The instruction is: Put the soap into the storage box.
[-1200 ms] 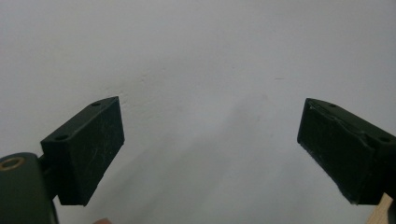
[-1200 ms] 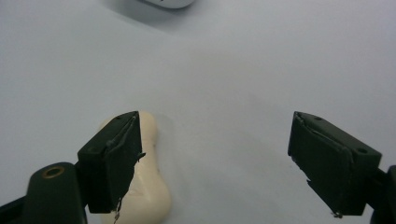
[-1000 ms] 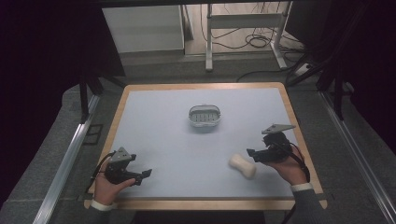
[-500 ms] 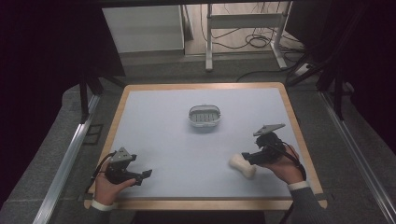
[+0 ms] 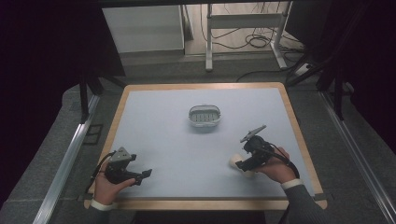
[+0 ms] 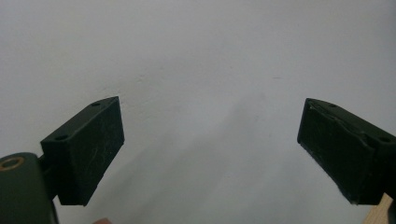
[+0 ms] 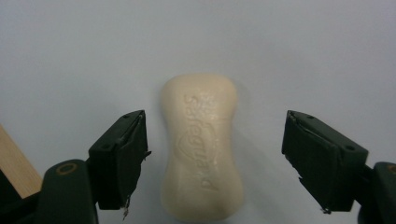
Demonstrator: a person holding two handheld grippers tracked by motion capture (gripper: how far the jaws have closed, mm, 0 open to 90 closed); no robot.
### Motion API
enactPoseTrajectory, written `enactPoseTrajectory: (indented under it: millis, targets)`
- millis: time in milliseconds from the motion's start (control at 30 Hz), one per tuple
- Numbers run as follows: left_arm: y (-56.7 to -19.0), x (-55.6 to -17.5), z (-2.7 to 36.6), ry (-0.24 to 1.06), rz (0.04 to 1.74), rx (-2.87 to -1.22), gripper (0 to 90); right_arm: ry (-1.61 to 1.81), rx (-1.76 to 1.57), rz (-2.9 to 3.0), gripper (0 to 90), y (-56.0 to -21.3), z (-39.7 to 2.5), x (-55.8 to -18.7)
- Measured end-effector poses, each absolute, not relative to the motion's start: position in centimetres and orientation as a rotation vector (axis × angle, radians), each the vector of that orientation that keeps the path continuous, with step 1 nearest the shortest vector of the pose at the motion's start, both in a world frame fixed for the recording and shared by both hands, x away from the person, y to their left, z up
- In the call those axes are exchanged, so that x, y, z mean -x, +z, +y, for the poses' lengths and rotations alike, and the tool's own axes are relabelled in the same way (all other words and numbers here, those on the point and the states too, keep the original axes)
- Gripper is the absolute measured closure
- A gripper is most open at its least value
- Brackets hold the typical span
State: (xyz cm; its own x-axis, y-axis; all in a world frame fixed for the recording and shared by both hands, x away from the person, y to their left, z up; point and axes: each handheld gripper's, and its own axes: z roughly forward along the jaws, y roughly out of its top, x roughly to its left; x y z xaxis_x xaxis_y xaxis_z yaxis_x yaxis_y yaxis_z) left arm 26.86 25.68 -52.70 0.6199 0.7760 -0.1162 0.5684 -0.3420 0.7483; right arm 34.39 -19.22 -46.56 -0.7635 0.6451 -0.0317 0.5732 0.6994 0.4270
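Observation:
A cream bar of soap [image 7: 201, 147] with embossed lettering lies flat on the pale blue table [image 5: 168, 140]. My right gripper [image 7: 215, 158] hangs open just above it, one jaw on each long side, neither touching. From above, the soap [image 5: 235, 162] pokes out to the left of my right gripper [image 5: 246, 164] near the front right. My left gripper [image 5: 145, 174] rests open at the front left corner; in the left gripper view my left gripper [image 6: 210, 149] has only bare table between its jaws.
A small white basket-like dish [image 5: 204, 116] stands at the table's middle, farther back. The wooden rim [image 5: 299, 140] frames the table. Beyond the far edge are a white cabinet, metal legs and cables on the floor.
My right gripper has moved left and toward the front, coming over the soap so that its jaws straddle it. The left gripper has stayed put.

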Motion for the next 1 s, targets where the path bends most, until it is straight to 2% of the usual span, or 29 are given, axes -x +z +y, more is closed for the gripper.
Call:
enactPoseTrajectory:
  millis: [500, 700, 1000]
  targets:
    - [-52.7, -27.0, 25.7, 0.323, 1.048, -2.044, 7.8, 0.351, -0.979, 2.811, 33.7, -49.0, -17.6, -35.2]
    - [-52.7, -27.0, 25.7, 0.326, 1.048, -2.048, 7.8, 0.324, -0.978, 2.851, 47.9, -49.3, -17.6, -35.3]
    - [-52.7, -27.0, 25.7, 0.328, 1.049, -2.048, 7.8, 0.288, -0.944, 2.875, 49.1, -49.0, -17.4, -35.2]
